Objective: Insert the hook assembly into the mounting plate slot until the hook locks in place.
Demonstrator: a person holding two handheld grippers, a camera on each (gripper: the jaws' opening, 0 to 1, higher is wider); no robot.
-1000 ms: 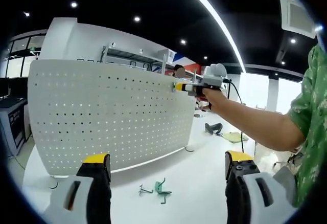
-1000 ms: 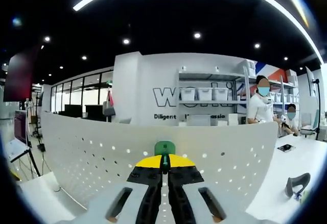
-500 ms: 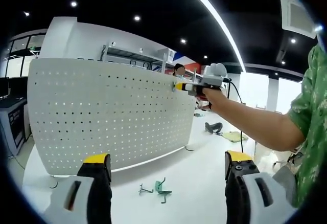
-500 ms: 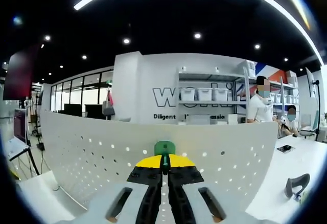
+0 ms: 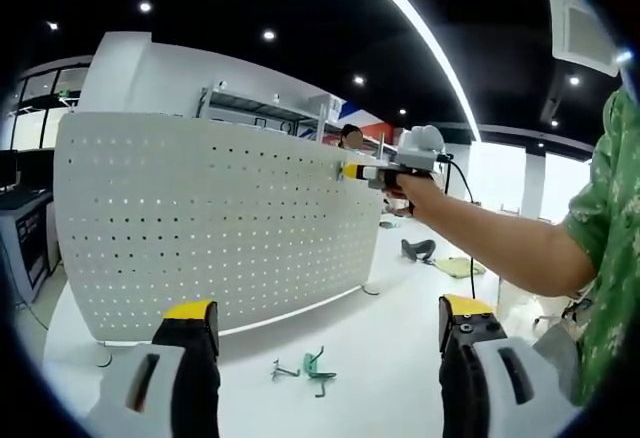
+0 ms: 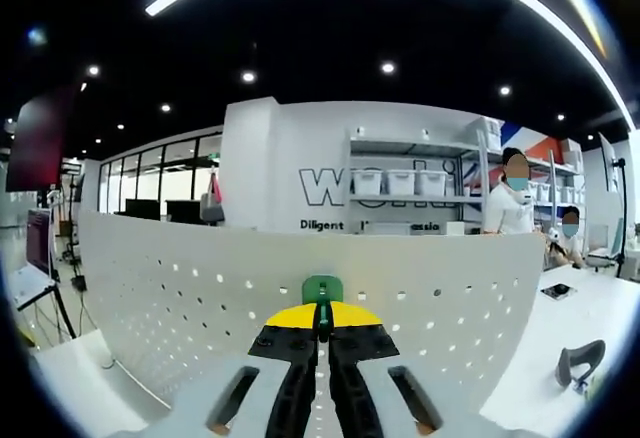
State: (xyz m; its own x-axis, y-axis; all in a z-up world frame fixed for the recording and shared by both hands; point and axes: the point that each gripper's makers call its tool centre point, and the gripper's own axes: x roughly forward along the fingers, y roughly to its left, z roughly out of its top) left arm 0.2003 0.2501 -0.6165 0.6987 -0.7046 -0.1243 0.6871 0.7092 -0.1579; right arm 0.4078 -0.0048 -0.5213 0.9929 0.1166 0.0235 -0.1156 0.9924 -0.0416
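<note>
White tabletop (image 5: 390, 358) carries spare hooks (image 5: 310, 368) between your idle, spread left gripper (image 5: 325, 343) jaws. Nothing has shifted lately: your right gripper (image 6: 321, 320) stays clenched on the green hook (image 6: 322, 288) at the pegboard (image 6: 200, 298). Lock-in looks unfinished.

Shelving with bins (image 6: 400, 184) – 2 masked people (image 6: 512, 213), perhaps seated.

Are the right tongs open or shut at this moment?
Shut. In the right gripper view the right tongs have their jaws pressed together on the green hook, held against the white pegboard.
</note>
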